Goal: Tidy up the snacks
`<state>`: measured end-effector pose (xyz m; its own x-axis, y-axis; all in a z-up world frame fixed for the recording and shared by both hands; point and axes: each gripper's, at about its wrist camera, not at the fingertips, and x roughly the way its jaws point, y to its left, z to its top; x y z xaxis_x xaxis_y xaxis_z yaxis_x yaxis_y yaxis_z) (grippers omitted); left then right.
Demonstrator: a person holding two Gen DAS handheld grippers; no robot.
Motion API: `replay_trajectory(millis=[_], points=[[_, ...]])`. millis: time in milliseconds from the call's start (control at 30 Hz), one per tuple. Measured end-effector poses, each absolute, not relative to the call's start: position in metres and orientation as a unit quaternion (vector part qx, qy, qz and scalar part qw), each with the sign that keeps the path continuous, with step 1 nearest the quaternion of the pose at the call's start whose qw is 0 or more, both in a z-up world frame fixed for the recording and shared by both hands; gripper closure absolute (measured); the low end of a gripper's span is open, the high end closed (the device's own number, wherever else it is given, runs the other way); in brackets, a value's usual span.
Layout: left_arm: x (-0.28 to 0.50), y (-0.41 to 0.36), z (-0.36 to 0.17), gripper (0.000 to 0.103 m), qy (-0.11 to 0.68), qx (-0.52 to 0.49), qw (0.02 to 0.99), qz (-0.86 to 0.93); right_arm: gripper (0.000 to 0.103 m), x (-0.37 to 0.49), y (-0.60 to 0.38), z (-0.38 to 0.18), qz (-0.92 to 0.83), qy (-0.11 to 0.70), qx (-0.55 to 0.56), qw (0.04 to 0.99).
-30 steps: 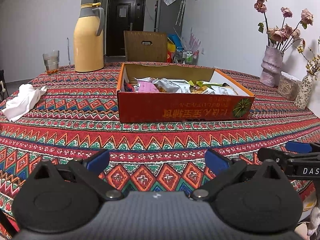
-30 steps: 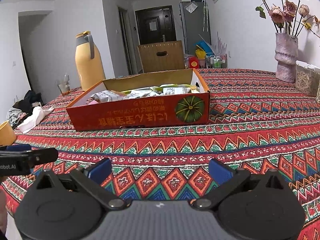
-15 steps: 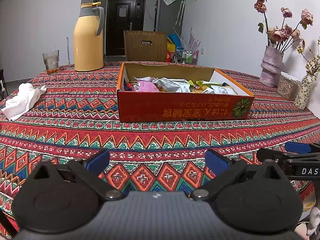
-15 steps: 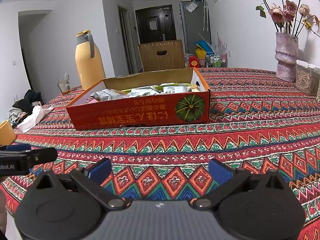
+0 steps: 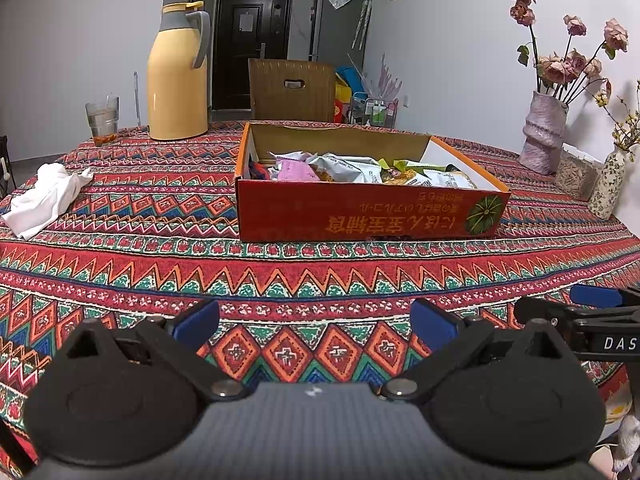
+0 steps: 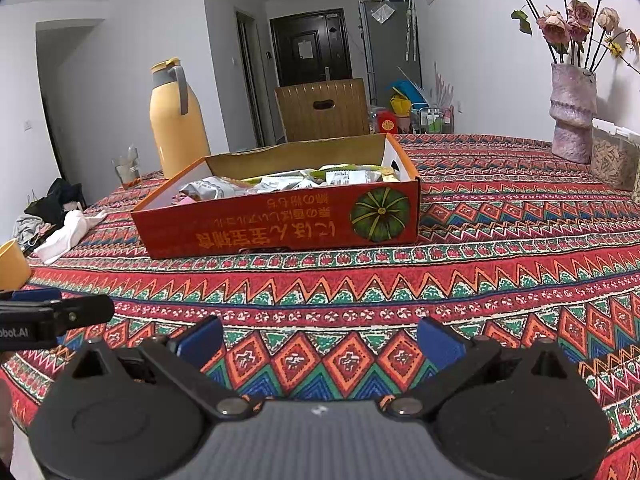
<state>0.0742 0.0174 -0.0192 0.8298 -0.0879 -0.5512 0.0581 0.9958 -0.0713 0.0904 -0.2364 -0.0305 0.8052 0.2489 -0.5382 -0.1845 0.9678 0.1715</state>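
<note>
The box (image 5: 368,212) of snacks (image 5: 352,170) sits mid-table, its long side running left to right, facing both grippers. The left gripper (image 5: 314,320) and right gripper (image 6: 318,338) hover near the table edge, fingers apart and empty. The heaped packets look loose, so a careless reach could crush or spill them.

I see even, fairly soft indoor light from overhead in both views, no harsh glare. Shadows are faint under the box (image 5: 368,212). Fisheye bending curves the walls and blackens the frame corners. Focus looks sharp throughout.
</note>
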Motion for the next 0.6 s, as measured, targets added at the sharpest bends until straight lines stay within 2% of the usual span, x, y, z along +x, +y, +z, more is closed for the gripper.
replay_trajectory(millis=[600], points=[[0.0730,0.0175,-0.0177,0.000,0.287,-0.026,0.957,-0.040,0.000,0.0900,-0.2360,-0.0301,0.114,0.290,0.055,0.949]])
